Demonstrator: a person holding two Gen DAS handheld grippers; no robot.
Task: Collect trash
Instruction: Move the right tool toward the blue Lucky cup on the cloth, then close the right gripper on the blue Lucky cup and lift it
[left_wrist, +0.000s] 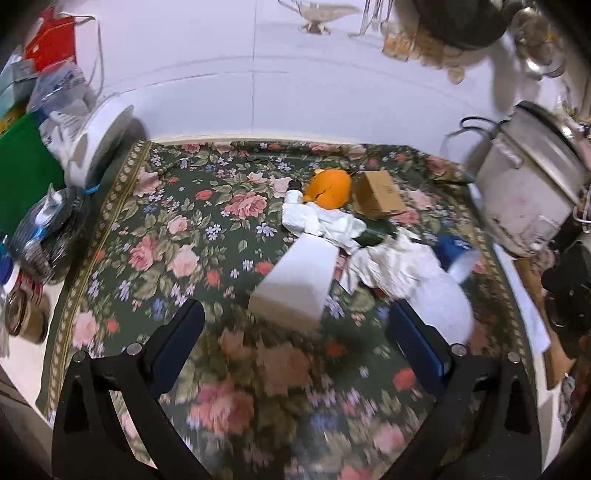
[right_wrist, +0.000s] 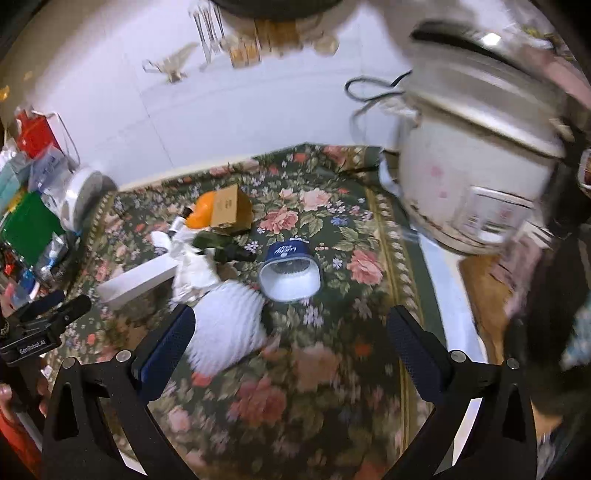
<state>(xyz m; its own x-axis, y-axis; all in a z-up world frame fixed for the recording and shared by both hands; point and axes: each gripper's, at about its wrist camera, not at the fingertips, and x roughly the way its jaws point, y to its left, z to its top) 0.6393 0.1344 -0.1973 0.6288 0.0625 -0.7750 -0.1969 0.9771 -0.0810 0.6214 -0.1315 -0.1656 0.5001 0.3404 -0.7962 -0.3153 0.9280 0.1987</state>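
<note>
Trash lies in a heap on the floral tablecloth (left_wrist: 155, 236): a long white box (left_wrist: 295, 280), crumpled white paper (left_wrist: 391, 266), a white ribbed cup (left_wrist: 447, 302), a blue tub (left_wrist: 458, 254) on its side, a brown carton (left_wrist: 378, 194), orange peel (left_wrist: 330, 188), a small white bottle (left_wrist: 294, 194) and a dark green bottle (left_wrist: 371, 236). My left gripper (left_wrist: 295, 332) is open just short of the white box. My right gripper (right_wrist: 291, 332) is open, its left finger beside the ribbed cup (right_wrist: 225, 328), with the blue tub (right_wrist: 290, 273) ahead. The left gripper (right_wrist: 44, 325) shows at the right wrist view's left edge.
A white rice cooker (right_wrist: 476, 162) with a black cord stands at the table's right. A white round appliance (left_wrist: 99, 144), a green box (left_wrist: 26, 173), bags and jars crowd the left side. A white tiled wall (left_wrist: 258, 74) rises behind the table.
</note>
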